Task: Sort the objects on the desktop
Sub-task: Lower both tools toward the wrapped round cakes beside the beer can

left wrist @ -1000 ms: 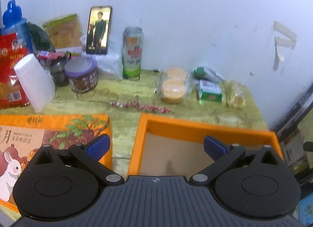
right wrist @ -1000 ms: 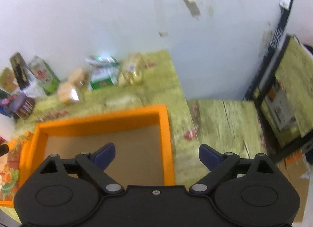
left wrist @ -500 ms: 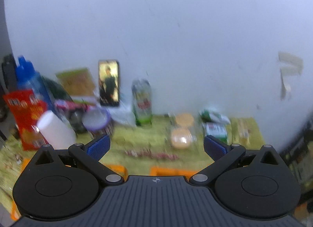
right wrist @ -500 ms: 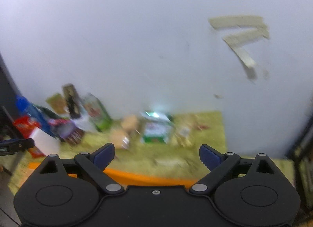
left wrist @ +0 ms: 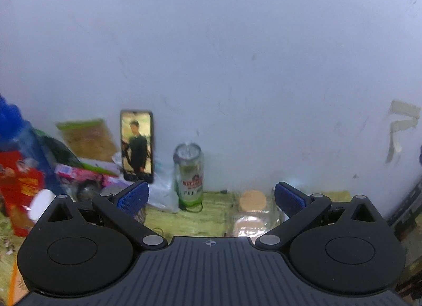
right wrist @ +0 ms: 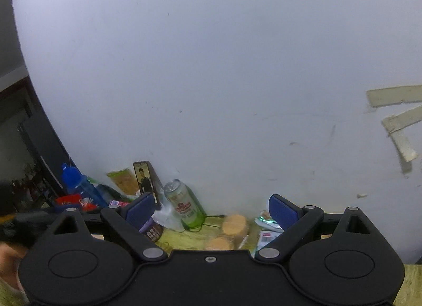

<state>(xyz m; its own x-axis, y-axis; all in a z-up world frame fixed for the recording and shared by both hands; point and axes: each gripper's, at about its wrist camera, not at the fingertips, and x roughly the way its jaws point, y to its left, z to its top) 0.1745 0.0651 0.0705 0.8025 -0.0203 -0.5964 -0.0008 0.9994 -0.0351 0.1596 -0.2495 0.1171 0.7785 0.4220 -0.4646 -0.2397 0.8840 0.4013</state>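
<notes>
1. Left wrist: left gripper [left wrist: 211, 196] is gaping wide, holding nothing; green can [left wrist: 188, 175] is standing on worktop [left wrist: 190, 220] against wall.
2. Right gripper [right wrist: 211, 209] is likewise gaping, empty, facing can, phone [right wrist: 145, 179].

One phone [left wrist: 137, 145], one green can [left wrist: 188, 174], one blue bottle [right wrist: 79, 187], one red bag [left wrist: 18, 187], two round cakes in clear wrap [right wrist: 234, 223], one purple jar [right wrist: 150, 229], one pink box [left wrist: 76, 172].
</notes>
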